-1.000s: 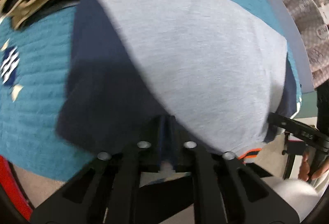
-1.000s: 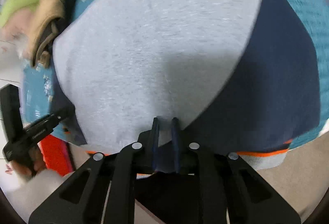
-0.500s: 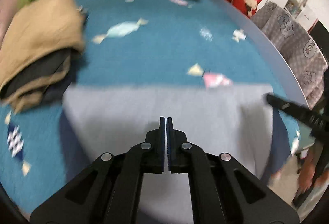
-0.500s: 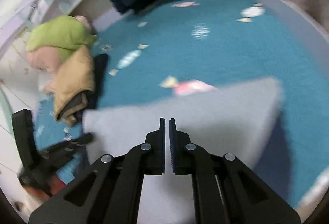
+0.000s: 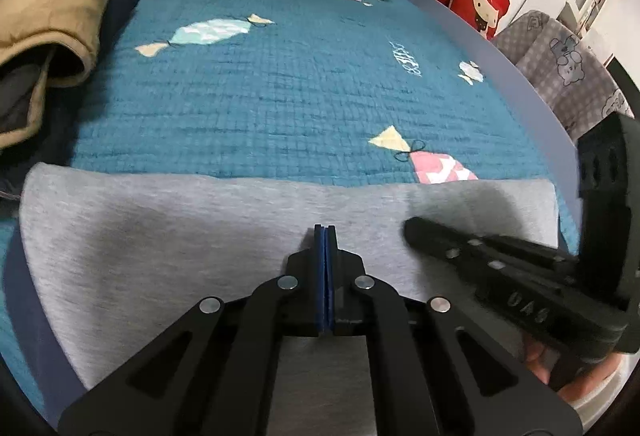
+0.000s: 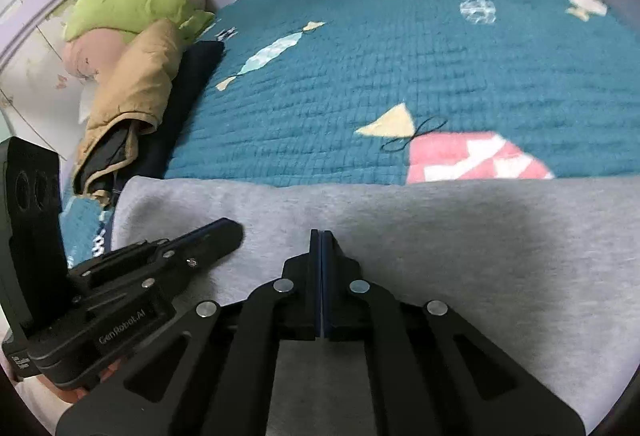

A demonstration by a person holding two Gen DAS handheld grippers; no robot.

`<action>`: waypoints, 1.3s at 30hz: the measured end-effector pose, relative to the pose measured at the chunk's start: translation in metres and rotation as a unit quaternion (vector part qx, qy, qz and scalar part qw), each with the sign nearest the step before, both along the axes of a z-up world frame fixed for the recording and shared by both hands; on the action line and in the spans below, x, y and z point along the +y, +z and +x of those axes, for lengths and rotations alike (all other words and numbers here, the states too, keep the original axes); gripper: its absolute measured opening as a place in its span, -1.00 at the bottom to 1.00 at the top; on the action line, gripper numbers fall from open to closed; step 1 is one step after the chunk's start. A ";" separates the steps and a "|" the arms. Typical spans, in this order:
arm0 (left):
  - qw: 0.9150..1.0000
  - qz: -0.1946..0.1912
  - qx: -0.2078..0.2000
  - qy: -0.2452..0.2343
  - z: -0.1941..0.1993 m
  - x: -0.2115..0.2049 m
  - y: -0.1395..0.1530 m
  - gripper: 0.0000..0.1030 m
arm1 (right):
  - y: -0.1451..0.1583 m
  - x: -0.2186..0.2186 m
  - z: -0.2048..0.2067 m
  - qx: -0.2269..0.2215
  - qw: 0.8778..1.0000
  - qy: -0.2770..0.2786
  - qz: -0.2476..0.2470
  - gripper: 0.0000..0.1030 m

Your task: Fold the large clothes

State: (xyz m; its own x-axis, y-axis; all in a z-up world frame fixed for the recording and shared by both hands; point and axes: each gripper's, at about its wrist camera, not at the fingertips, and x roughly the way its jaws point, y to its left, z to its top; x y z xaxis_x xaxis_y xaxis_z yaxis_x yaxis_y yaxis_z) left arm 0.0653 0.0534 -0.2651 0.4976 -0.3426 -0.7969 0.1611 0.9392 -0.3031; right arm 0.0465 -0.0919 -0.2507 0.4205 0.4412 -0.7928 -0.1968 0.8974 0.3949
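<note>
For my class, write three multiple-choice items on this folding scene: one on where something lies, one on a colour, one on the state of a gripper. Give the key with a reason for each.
1. Where does the folded tan quilted jacket lie?
A. at the left edge of the bed
B. on top of the grey garment
C. on the floor

2. What colour is the quilted bedspread under the folded grey knit garment?
A. red
B. teal
C. white

3. How does the left gripper stand?
A. wide open
B. shut with nothing between its fingers
C. clamped on the bedspread

Key: 1 A, it sits beside the bedspread's left side, apart from the grey garment. 2 B, teal cloth with candy shapes shows beyond the grey garment. 3 B, its blue pads meet above the grey cloth.
</note>
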 end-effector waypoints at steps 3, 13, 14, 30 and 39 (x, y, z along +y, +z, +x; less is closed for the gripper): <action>1.000 0.008 -0.009 0.015 -0.007 0.018 0.011 -0.96 | 0.008 -0.021 -0.001 -0.003 1.000 -0.025 0.010 -1.00; 0.991 0.049 0.016 0.120 -0.046 0.111 0.007 -0.96 | 0.027 -0.157 -0.029 0.003 0.975 -0.204 -0.092 -1.00; 0.990 0.068 0.013 0.121 -0.050 0.109 0.011 -0.95 | 0.033 -0.163 -0.036 0.005 0.972 -0.215 -0.090 -1.00; 0.994 0.067 0.076 0.034 -0.144 0.080 0.015 -0.96 | 0.014 -0.086 -0.135 0.100 0.993 -0.051 0.042 -1.00; 0.993 0.069 0.077 0.054 -0.167 0.098 0.055 -0.94 | 0.071 -0.106 -0.153 0.071 0.990 -0.115 0.036 -0.88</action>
State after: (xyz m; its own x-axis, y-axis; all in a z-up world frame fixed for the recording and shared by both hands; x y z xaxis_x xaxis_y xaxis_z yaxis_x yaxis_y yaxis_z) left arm -0.1019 0.1509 -0.2097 0.3931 -0.1768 -0.9023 0.0193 0.9827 -0.1842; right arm -0.1064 -0.1976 -0.1798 0.4027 0.4039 -0.8214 0.0712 0.8809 0.4680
